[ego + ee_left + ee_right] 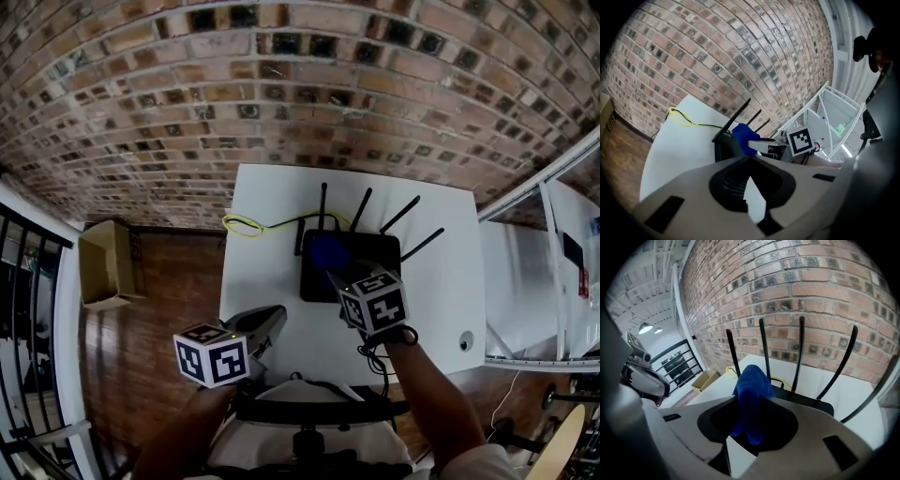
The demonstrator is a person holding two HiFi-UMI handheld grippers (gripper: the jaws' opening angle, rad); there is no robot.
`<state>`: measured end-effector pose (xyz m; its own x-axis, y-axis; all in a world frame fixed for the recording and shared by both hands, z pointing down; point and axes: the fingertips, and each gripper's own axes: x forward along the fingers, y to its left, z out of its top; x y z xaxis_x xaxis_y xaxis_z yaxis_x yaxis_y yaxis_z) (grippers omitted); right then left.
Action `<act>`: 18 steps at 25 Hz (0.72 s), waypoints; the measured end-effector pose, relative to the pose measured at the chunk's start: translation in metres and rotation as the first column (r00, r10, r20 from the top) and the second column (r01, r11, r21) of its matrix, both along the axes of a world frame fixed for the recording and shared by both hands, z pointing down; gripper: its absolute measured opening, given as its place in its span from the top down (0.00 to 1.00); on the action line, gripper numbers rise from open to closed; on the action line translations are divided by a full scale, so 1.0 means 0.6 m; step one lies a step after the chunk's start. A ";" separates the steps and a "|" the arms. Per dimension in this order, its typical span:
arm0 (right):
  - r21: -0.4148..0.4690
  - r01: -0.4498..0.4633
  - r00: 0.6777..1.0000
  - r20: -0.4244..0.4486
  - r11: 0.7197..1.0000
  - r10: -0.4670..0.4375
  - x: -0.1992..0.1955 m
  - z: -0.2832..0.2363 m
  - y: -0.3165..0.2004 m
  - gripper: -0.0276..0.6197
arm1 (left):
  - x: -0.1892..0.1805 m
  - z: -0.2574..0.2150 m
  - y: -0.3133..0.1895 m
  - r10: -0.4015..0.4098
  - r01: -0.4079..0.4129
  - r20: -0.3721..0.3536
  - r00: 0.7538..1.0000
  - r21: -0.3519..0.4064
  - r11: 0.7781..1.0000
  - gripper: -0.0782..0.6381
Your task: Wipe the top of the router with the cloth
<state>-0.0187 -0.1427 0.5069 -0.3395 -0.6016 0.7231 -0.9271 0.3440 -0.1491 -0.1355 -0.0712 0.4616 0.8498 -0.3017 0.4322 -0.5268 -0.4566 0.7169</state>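
A black router (361, 272) with several upright antennas stands at the middle of the white table (262, 281), near the brick wall. My right gripper (335, 274) is shut on a bunched blue cloth (327, 251), which it holds over the router's left part. In the right gripper view the cloth (751, 390) hangs from the jaws in front of the router (806, 401). My left gripper (274, 316) rests low at the table's near left edge, shut with nothing in it. The left gripper view shows the cloth (744, 136) just above the router (724, 145).
A yellow cable (246, 225) loops on the table behind the router. A small round object (466, 342) lies near the table's right front corner. A cardboard box (105, 264) sits on the wooden floor to the left, beside a black railing (28, 281). White shelving (539, 272) stands to the right.
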 end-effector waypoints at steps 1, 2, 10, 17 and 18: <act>-0.004 -0.020 1.000 -0.007 1.000 0.020 0.010 0.003 -0.002 0.76 | 0.002 0.000 -0.001 0.006 -0.006 0.001 1.000 0.002 1.000 0.85; -0.010 -0.038 0.999 -0.015 0.999 0.038 0.018 0.007 -0.005 0.76 | 0.005 0.000 -0.001 0.013 -0.013 0.001 1.000 0.002 1.000 0.85; -0.064 -0.099 0.993 -0.067 0.993 0.095 -0.002 0.047 -0.060 0.76 | 0.007 0.005 0.002 0.034 -0.034 0.004 0.999 -0.012 0.999 0.85; -0.131 -0.098 0.988 -0.135 0.987 0.080 -0.012 0.097 -0.080 0.76 | -0.018 0.006 -0.001 -0.004 0.005 0.022 1.000 -0.010 1.000 0.85; -0.134 -0.103 0.987 -0.136 0.986 0.085 -0.008 0.099 -0.081 0.76 | -0.020 0.007 -0.002 -0.009 0.009 0.023 1.000 -0.011 1.000 0.85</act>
